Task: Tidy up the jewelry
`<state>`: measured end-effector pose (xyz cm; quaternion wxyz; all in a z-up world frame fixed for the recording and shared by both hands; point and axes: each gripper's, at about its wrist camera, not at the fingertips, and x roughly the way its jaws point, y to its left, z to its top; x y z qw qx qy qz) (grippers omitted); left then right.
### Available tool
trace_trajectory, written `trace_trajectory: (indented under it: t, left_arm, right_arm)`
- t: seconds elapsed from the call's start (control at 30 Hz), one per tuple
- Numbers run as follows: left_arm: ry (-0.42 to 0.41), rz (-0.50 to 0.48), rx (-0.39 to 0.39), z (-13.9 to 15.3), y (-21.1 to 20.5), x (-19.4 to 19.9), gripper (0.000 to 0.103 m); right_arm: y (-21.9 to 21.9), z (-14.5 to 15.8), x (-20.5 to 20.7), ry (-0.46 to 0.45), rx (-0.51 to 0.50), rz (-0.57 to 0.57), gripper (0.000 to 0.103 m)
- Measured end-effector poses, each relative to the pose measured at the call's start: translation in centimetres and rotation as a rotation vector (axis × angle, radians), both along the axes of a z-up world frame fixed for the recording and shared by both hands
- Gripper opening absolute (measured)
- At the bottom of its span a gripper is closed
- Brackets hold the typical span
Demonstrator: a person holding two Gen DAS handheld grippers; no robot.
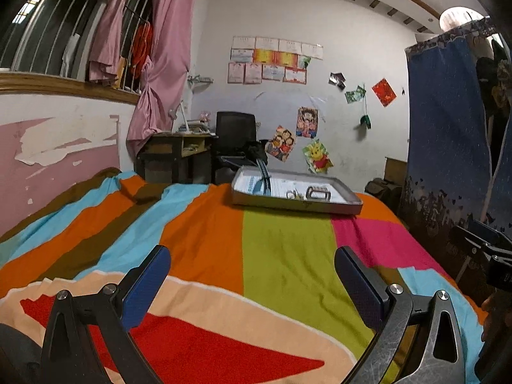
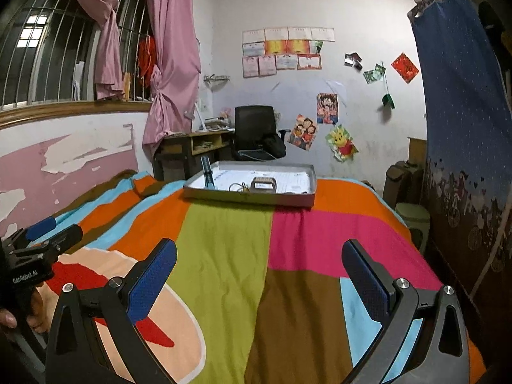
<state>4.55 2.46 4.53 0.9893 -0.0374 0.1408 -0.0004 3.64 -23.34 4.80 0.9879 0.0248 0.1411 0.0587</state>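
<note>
step: start, nothing picked yet | left gripper (image 1: pixel 252 272) & right gripper (image 2: pixel 259 268) jaws wide apart, empty, low over bed (image 2: pixel 224 240) | jewelry (image 2: pixel 263 186) in tray (image 2: pixel 249 197) at far end | next: reach fwd to tray, close on one piece

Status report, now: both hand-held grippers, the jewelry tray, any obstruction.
Left hand-held gripper open, empty. Right hand-held gripper open, empty. Shallow grey metal tray with jewelry sits far ahead on the striped bedspread. Nothing in between.
</note>
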Motion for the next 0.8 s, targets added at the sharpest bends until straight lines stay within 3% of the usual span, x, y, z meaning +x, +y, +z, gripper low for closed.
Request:
trace_trajectory:
  t: [0.37,0.8]
  left_arm:
    - [0.036,-0.007,0.025,-0.71,-0.41,0.22,0.103]
    - [0.02,-0.017,0.042,-0.81,-0.91,0.1,0.103]
  right_arm:
    - [0.29,-0.84,0.39,0.025,-0.009,-0.002,0.102]
    - [0.42,-0.91,0.44,0.031,-0.006,0.002,0.102]
